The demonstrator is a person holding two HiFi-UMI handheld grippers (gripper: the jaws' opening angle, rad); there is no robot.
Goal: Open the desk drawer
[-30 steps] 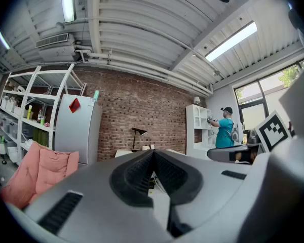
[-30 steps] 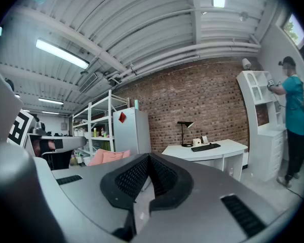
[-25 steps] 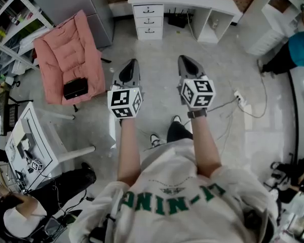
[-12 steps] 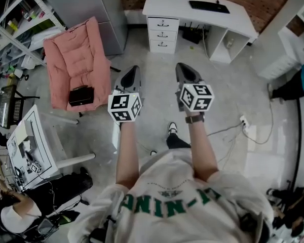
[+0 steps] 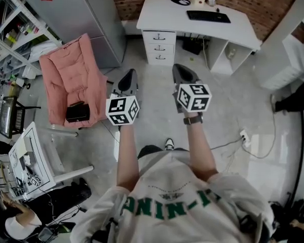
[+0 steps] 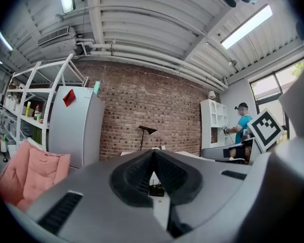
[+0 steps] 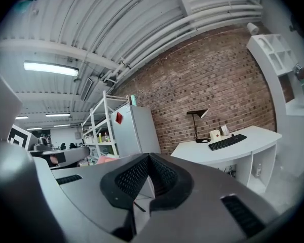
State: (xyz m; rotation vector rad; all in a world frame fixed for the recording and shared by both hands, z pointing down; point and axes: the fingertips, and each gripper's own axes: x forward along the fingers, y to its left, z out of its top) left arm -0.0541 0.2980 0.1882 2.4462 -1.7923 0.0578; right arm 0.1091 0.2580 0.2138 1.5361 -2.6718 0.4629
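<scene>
The white desk (image 5: 192, 22) stands against the brick wall ahead, with a stack of three drawers (image 5: 159, 47) under its left end. Both grippers are held out level over the floor, well short of the desk. My left gripper (image 5: 129, 74) points at the drawer stack, and its jaws (image 6: 153, 151) are shut with nothing in them. My right gripper (image 5: 180, 67) is beside it, its jaws (image 7: 149, 156) closed together and empty. In the right gripper view the desk (image 7: 228, 151) carries a keyboard (image 7: 227, 142) and a black lamp (image 7: 196, 114).
A pink armchair (image 5: 73, 77) with a black bag (image 5: 77, 112) stands left of my path, beside a grey cabinet (image 5: 76, 14). Cables and a power strip (image 5: 241, 135) lie on the floor at right. A person in teal (image 5: 299, 97) is at the far right.
The desk and its drawers have come closer and lower in the head view as the person walks toward them. Both grippers travel forward together, still shut.
</scene>
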